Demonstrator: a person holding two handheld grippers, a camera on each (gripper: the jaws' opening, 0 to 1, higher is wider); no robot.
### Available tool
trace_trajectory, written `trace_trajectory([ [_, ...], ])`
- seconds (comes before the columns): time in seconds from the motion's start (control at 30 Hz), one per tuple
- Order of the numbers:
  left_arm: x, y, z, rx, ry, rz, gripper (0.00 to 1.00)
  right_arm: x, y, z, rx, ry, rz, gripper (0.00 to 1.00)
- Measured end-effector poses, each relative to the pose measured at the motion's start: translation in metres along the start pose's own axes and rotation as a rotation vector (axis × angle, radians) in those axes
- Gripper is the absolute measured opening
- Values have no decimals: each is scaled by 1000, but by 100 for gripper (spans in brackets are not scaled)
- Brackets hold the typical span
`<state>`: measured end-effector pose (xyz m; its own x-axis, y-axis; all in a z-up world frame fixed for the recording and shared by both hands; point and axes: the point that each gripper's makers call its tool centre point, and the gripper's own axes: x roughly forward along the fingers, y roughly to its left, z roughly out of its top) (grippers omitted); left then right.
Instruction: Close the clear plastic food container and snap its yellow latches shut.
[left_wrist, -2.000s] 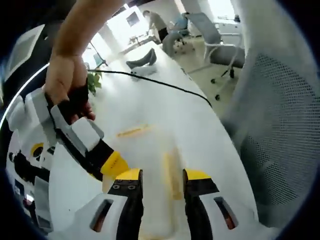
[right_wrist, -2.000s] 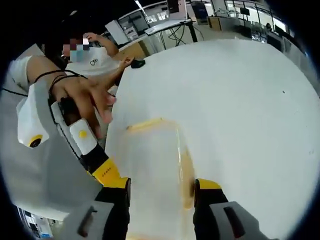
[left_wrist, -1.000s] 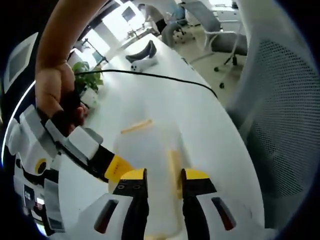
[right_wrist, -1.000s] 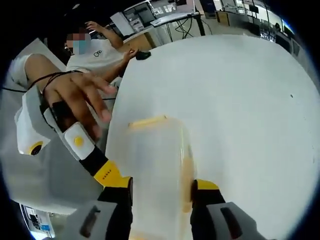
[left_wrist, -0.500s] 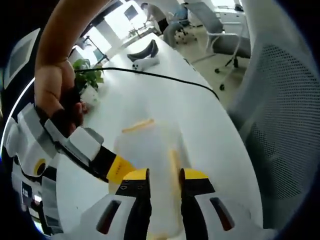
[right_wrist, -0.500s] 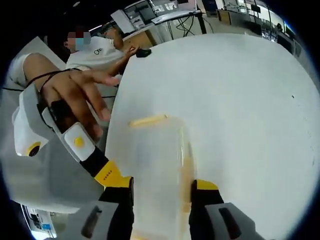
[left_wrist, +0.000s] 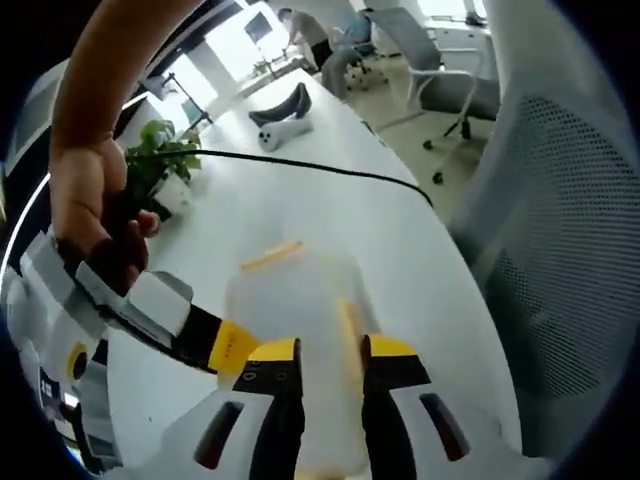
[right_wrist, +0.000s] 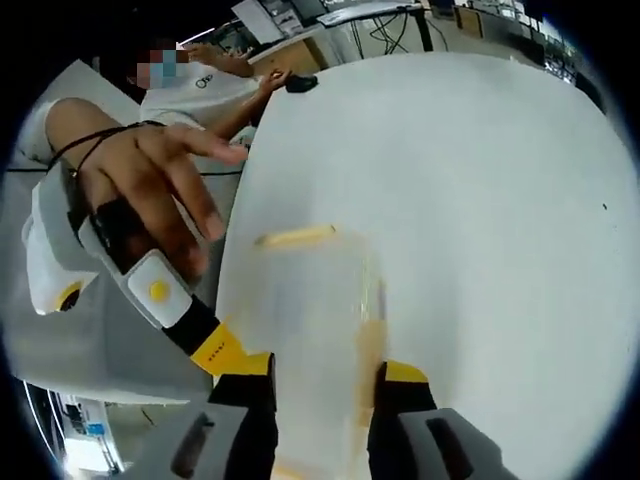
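Note:
The clear plastic container (left_wrist: 290, 300) lies on the white table (left_wrist: 400, 240), running away from my left gripper (left_wrist: 331, 352). Its jaws stand close together over the container's near end, the right one against a yellow side latch (left_wrist: 348, 325). Another yellow latch (left_wrist: 272, 254) marks the far end. My right gripper (left_wrist: 215, 340) comes in from the left, held by a hand (left_wrist: 85, 200). In the right gripper view, the container (right_wrist: 310, 300) sits between the jaws of my right gripper (right_wrist: 323, 385), with a side latch (right_wrist: 370, 340) and a far latch (right_wrist: 295, 237). My left gripper (right_wrist: 215, 352) touches its left side.
A black cable (left_wrist: 320, 168), a potted plant (left_wrist: 165, 165) and a dark-and-white object (left_wrist: 283, 115) lie further down the table. A mesh office chair (left_wrist: 560, 260) stands close on the right. A seated person (right_wrist: 190, 85) is at the table's far left edge.
Both grippers' jaws have narrowed around the container's near end, the right gripper's still closing. The container has stayed in place on the table. Both cameras shifted slightly.

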<state>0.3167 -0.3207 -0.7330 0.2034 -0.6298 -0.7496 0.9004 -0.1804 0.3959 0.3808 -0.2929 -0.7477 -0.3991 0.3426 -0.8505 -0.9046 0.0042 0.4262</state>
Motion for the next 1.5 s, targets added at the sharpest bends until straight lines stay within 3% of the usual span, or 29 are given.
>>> trace_trajectory([
  [0.03,0,0,1,-13,-11,-9,17,0,2,-2,37,4,17,29],
  [0.07,1,-2,1,12,-2,1,17,0,1,0,-10,3,10,28],
  [0.13,1,-4,3,-22,-18,-13,17,0,5,-2,10,34,19,27],
  [0.17,1,-4,2,14,-10,0,17,1,2,0,4,48,5,28],
  [0.4,2,-2,2,-20,-16,26,18,-2,2,-2,-6,-8,-30,33],
  [0.63,3,6,4,-25,14,50,16,-15,-3,0,-14,-5,-99,35],
  [1.0,-1,0,8,-13,9,12,5,-17,-6,6,-59,23,-135,38],
  [1.27,-4,-2,7,-18,11,6,7,-17,-8,5,-24,24,-134,37],
  [1.33,-5,1,4,-6,22,16,8,-14,-10,-3,-24,56,-144,37],
  [1.5,-8,0,3,-21,18,4,9,-17,-7,1,-20,23,-147,37],
])
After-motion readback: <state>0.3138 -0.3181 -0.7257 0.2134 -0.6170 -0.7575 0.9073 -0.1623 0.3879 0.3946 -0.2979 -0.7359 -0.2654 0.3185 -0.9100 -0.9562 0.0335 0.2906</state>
